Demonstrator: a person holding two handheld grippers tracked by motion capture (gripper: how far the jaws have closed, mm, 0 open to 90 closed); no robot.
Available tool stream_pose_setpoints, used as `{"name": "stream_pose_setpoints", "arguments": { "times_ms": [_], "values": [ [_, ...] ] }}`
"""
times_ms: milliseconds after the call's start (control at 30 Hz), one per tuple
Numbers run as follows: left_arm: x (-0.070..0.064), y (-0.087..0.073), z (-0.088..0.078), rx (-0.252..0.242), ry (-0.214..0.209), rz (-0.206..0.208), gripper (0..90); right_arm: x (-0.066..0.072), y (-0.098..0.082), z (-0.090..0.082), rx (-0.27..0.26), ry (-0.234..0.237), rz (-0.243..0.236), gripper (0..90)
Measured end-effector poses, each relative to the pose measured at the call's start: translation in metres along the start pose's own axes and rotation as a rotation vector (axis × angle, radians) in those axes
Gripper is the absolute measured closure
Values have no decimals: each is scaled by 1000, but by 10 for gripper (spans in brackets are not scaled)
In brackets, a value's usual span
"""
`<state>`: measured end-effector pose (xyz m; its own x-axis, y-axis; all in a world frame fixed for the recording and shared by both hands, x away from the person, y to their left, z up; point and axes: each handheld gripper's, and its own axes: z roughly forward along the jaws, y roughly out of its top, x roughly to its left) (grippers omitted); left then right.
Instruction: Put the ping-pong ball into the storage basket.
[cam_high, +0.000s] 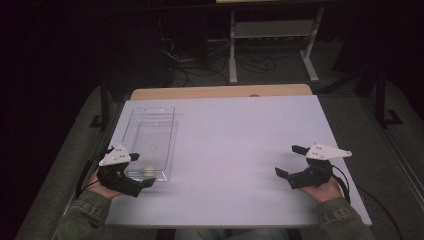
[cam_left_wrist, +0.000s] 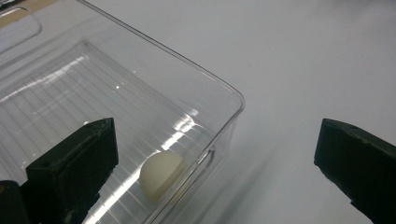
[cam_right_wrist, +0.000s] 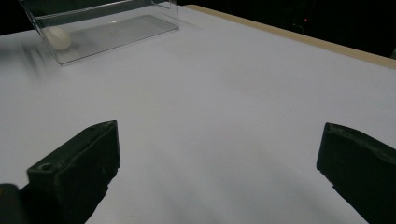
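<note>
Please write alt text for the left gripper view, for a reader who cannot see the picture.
A small off-white ball lies inside a clear plastic box, close to its near corner, on a white table. The left gripper is wide open, its two black fingers rising from the bottom edge.

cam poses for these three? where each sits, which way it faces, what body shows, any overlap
High view: above the person's side, facing forward and down on the table; forearms, hands, left gripper and right gripper show.
Left gripper view: rides the left gripper, looking down at the clear bin's corner; its two black jaws, spread.
Right gripper view: rides the right gripper, looking low across the table toward the bin; its jaws, spread.
Shared: all three show the bin with the white ball in it.
</note>
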<state>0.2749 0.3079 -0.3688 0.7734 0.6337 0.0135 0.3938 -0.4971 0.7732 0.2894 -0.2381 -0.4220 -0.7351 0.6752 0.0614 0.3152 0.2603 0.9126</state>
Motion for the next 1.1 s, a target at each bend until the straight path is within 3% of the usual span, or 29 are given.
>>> {"name": "stream_pose_setpoints", "arguments": {
  "times_ms": [167, 433, 567, 700, 1100],
  "values": [
    [0, -4, -3, -76, 19, -27, 0, 0, 0, 0, -7, 1, 3, 0],
    [-1, -11, -1, -121, 44, -44, 0, 0, 0, -1, -12, 2, 3, 0],
    [3, -20, -3, -184, 50, -90, 0, 0, 0, -1, -13, 7, 5, 0],
    [3, -22, -5, -208, 59, -102, 0, 0, 0, -1, -15, 8, 6, 0],
    [3, -26, -5, -192, 70, -95, 0, 0, 0, -2, -13, 3, 5, 0]
  ]
}}
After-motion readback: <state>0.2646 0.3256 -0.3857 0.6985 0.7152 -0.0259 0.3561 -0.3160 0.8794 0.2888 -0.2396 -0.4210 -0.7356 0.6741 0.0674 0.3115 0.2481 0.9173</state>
